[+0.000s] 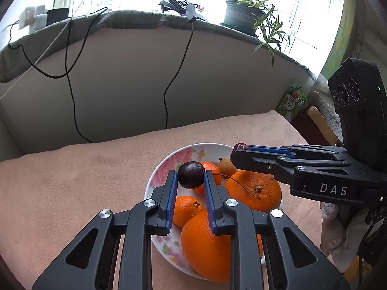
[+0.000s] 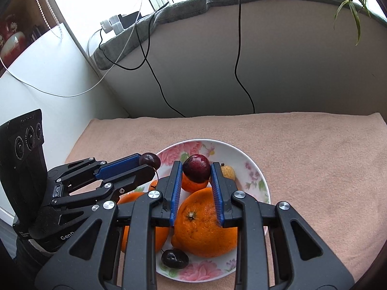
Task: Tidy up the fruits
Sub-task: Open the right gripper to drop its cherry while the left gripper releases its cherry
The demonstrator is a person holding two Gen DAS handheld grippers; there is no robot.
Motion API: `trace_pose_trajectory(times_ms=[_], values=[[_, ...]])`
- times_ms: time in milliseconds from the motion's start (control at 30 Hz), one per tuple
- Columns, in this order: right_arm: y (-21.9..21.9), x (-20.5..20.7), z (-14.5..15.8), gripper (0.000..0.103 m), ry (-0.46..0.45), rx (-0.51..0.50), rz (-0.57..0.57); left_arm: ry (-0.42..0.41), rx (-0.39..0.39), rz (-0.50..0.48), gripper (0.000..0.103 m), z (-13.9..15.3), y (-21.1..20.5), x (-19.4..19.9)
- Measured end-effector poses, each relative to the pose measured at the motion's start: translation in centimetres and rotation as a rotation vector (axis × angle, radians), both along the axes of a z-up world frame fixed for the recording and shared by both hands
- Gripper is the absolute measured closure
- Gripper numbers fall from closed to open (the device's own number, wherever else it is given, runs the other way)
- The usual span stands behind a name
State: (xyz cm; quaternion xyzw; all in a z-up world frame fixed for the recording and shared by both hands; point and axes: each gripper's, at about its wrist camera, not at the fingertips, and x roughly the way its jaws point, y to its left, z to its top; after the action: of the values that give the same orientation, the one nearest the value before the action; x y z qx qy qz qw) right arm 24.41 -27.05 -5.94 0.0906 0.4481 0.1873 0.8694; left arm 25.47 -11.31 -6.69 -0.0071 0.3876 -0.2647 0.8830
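A floral plate (image 1: 169, 159) (image 2: 256, 166) on the pink towel holds oranges (image 1: 254, 189) (image 2: 205, 227), tangerines (image 1: 186, 210), a small yellow-brown fruit (image 1: 226, 166) (image 2: 228, 171) and a dark cherry (image 2: 174, 258). My left gripper (image 1: 189, 177) (image 2: 150, 163) is shut on a dark cherry (image 1: 191, 175) (image 2: 150, 160) with a long stem, above the plate. Over the plate's middle, a red cherry (image 2: 196, 168) (image 1: 240, 147) sits pinched between the blue pads of my right gripper (image 2: 196, 171) (image 1: 235, 153), which is shut on it.
The pink towel (image 1: 72, 181) (image 2: 314, 157) spreads around the plate. Behind it rises a grey wall with hanging black cables (image 1: 167, 96) (image 2: 238, 60). A potted plant (image 1: 244, 12) stands on the sill. Boxes (image 1: 312, 123) lie beyond the towel's right edge. A gloved hand (image 1: 338, 229) holds the right gripper.
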Motion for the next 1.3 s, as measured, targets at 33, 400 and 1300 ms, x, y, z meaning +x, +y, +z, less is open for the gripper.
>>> trace_pose_trajectory(times_ms=[33, 400, 1300], values=[[0.0, 0.0, 0.0, 0.078, 0.001, 0.002, 0.003, 0.001, -0.001, 0.001, 0.083, 0.0, 0.0, 0.0], [0.6, 0.0, 0.2, 0.078, -0.003, -0.01, 0.022, 0.007, -0.009, 0.004, 0.082, -0.1, 0.4, 0.0], [-0.2, -0.9, 0.4, 0.044, -0.032, -0.079, -0.012, -0.026, 0.001, 0.018, 0.057, 0.7, 0.8, -1.2]])
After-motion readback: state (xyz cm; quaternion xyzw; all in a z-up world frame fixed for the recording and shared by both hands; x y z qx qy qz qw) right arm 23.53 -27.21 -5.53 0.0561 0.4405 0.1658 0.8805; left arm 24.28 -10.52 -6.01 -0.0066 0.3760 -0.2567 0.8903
